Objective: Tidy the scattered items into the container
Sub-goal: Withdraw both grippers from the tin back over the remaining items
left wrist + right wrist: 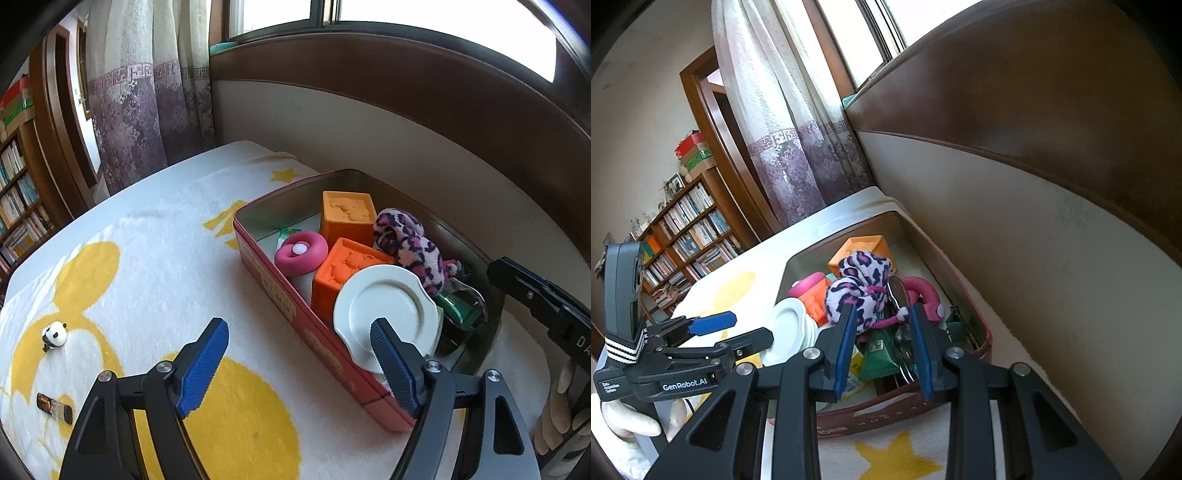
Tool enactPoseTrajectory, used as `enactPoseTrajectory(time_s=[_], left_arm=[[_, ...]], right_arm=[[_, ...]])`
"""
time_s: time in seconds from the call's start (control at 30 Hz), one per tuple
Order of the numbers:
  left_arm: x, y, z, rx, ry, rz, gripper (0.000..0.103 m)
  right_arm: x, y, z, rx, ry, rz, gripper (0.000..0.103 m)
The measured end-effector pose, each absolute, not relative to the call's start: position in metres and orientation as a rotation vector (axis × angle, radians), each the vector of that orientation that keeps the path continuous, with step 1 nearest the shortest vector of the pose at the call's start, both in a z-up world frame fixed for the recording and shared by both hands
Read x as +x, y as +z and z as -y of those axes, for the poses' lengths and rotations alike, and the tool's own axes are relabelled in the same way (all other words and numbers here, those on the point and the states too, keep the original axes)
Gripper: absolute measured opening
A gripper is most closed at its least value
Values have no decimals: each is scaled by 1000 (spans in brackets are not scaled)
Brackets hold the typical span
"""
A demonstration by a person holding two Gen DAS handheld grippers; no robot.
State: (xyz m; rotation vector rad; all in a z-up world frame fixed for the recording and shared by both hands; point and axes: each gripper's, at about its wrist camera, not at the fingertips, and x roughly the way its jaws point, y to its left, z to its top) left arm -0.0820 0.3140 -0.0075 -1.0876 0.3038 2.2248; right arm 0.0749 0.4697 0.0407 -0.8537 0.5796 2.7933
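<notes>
Over the tin (280, 291) the left gripper (301, 360) is held with its jaws spread wide and nothing pinched; one pad overlaps the white plate (384, 306), which leans on the tin's near wall among the other things. The right gripper (882, 347) hangs over the tin's near end with its jaws narrowly parted, and nothing is seen pinched between them.

A slip is judged likely: the plate is propped on edge, not laid flat, and could be tipped out over the wall if it is knocked as the left gripper is drawn away.

Packed in the tin are two orange blocks (347, 212), a pink ring (301, 253), a leopard-print plush (410, 243), green packets (879, 354) and some metal cutlery (897, 291). Left out on the blanket (155, 266) are a panda figure (54, 334) and a small dark tube (53, 406), well apart from the tin.
</notes>
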Motion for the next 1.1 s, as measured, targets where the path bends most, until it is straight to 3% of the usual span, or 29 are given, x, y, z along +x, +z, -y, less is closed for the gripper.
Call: enactPoseTrajectory(time_s=[0.27, 0.3, 0.37, 0.43, 0.83, 1.1], left_arm=[[-83, 2, -284, -1093, 2275, -236, 81], [-84, 2, -279, -1097, 2284, -226, 81], [-87, 3, -265, -1106, 2309, -204, 81], [-88, 4, -251, -1113, 2331, -183, 81], [-104, -10, -127, -1212, 2498, -93, 81], [-116, -33, -52, -1313, 2547, 19, 81]], right_arm=[[76, 44, -454, -862, 2821, -576, 35], [76, 44, -451, -864, 2825, -577, 39], [77, 46, -444, -852, 2837, -580, 59], [78, 49, -436, -833, 2850, -570, 68], [63, 60, -374, -876, 2973, -487, 78], [45, 54, -332, -970, 3017, -422, 79]])
